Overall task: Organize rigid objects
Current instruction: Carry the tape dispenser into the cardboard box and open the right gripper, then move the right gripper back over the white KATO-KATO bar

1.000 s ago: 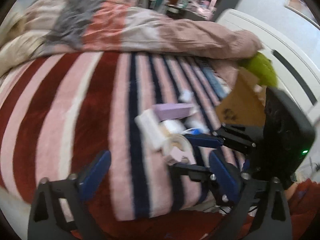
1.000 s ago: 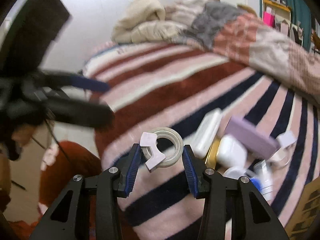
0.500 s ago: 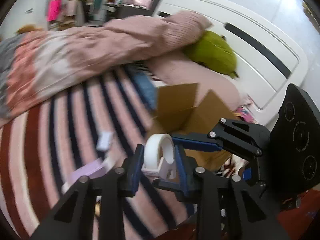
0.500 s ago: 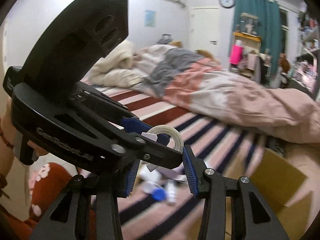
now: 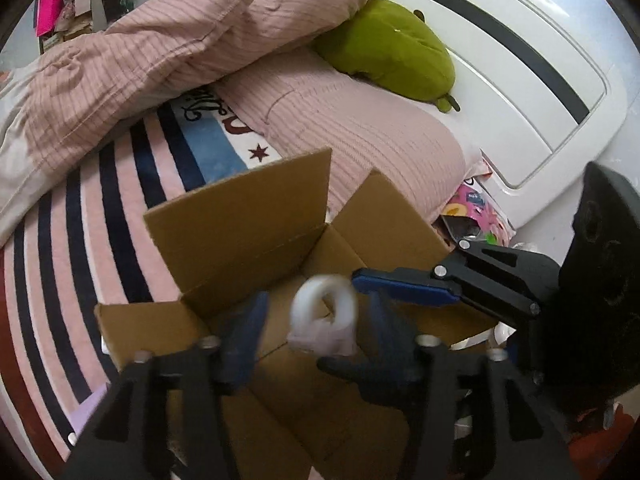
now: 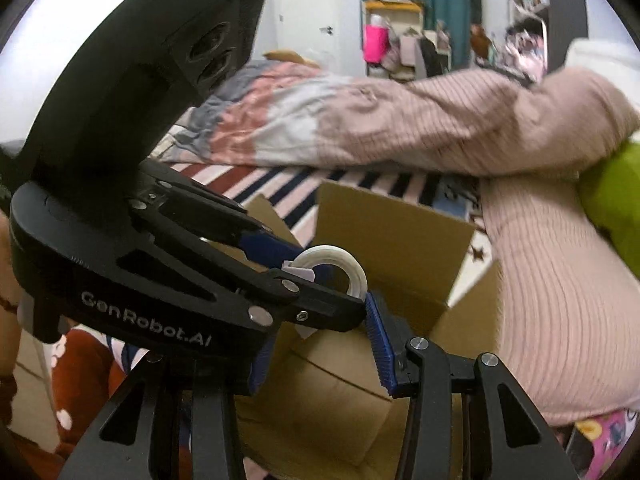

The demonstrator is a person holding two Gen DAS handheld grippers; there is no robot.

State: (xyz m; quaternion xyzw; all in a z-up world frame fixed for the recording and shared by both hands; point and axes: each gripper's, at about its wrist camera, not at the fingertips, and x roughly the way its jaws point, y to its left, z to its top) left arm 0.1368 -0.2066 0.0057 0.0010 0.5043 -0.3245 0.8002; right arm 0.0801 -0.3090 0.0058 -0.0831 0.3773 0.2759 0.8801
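A white tape roll in a small dispenser (image 5: pixel 324 320) is in mid-air over the open cardboard box (image 5: pixel 240 216), blurred, between my left gripper's (image 5: pixel 312 328) spread blue fingers with gaps on both sides. My left gripper is open. My right gripper (image 5: pixel 400 284) reaches in from the right beside it; it looks open. In the right wrist view the tape roll (image 6: pixel 340 264) shows past the left gripper's body, above the box (image 6: pixel 392 240). My right gripper (image 6: pixel 320 348) holds nothing; its left finger is partly hidden.
The box stands on a striped pink, navy and red blanket (image 5: pixel 80 208). A pink ribbed duvet (image 5: pixel 160 40) and pillow lie behind, with a green plush (image 5: pixel 392 52) against the white headboard (image 5: pixel 540 80). A purple item (image 5: pixel 86 412) peeks at the box's left.
Both grippers swung from the pile of items to above the box. The left gripper, shut on the tape roll half a second ago, has opened and the roll is dropping free.
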